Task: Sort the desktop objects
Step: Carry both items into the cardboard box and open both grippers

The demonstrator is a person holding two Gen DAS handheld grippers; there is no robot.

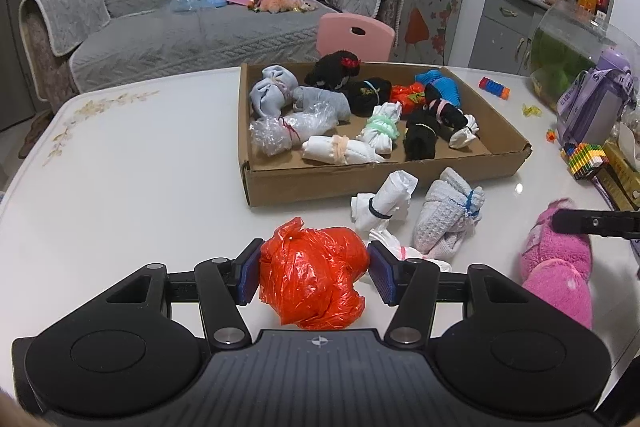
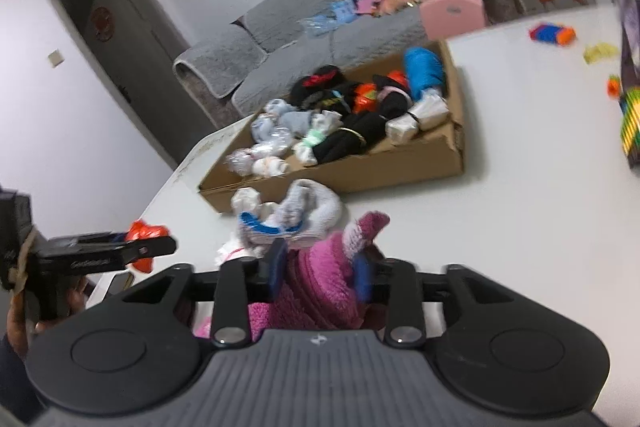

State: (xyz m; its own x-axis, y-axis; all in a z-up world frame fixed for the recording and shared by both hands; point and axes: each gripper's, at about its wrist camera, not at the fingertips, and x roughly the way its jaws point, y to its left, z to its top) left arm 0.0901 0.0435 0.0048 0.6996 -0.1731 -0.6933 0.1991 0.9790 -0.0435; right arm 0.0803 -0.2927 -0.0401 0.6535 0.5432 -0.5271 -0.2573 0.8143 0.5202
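On the white table [image 1: 120, 187], a crumpled red plastic bag [image 1: 314, 273] is clamped between the pads of the left gripper [image 1: 314, 273] before the cardboard box [image 1: 360, 175], while a pink fluffy bundle [image 2: 316, 275] is gripped by the right gripper [image 2: 320, 269].

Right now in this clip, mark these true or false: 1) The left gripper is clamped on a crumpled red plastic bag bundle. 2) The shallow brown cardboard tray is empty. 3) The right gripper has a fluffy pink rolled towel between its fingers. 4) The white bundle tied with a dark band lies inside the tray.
1) True: the left gripper presses the crumpled red plastic bag bundle on both sides.
2) False: the shallow brown cardboard tray holds many tied bundles.
3) True: the right gripper straddles the fluffy pink rolled towel.
4) False: the white bundle tied with a dark band lies on the white table in front of the tray.
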